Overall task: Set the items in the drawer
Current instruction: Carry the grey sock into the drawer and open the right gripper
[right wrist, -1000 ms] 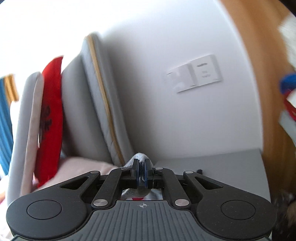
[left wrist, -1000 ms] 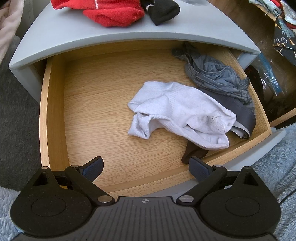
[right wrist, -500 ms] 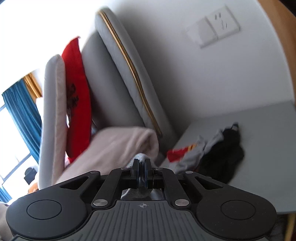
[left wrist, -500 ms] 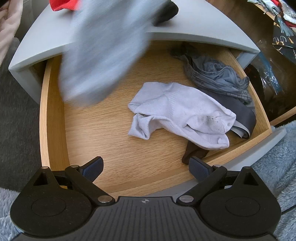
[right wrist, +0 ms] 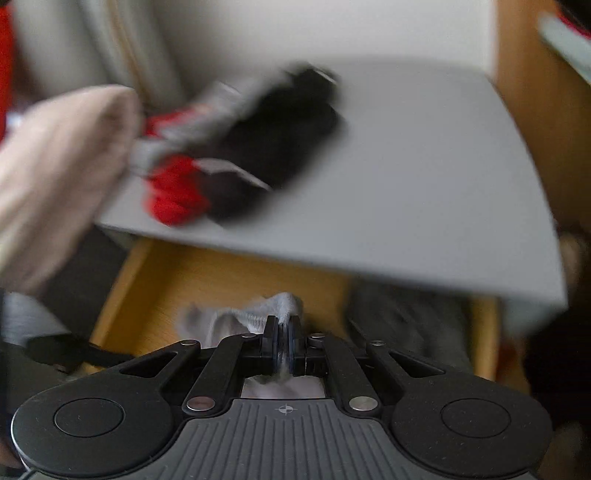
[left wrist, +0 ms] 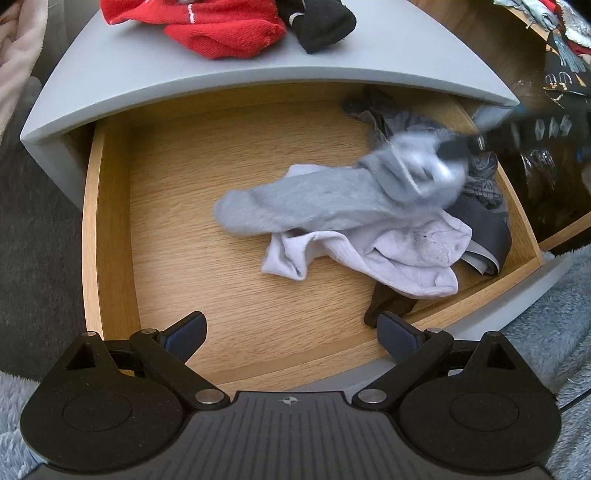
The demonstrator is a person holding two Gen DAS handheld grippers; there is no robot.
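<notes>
Drawer (left wrist: pixel 110 229) of pale wood, pulled out from under the curved grey cabinet top (left wrist: pixel 388 48), is filling most of the left wrist view, and it is receiving a new arrival. A moment ago only the crumpled white sock (left wrist: pixel 399 258) and the dark grey garment (left wrist: pixel 484 236) were lying in its right half; now I am lowering a soft grey sock (left wrist: pixel 314 203) across them, its toe end reaching toward the middle of the frame and its cuff blurring at centre right. So this item is inside the drawer walls and I judge it ready for release. My right gripper (right wrist: pixel 282 336) is pinching the sock's cuff tightly between closed pads, low in the right wrist view. My left gripper (left wrist: pixel 291 332) is hanging wide and empty at the bottom of its frame, over the drawer's front edge. On the cabinet top, the red knitted socks (left wrist: pixel 225 33) and the black sock (left wrist: pixel 321 22) are waiting at upper centre.
</notes>
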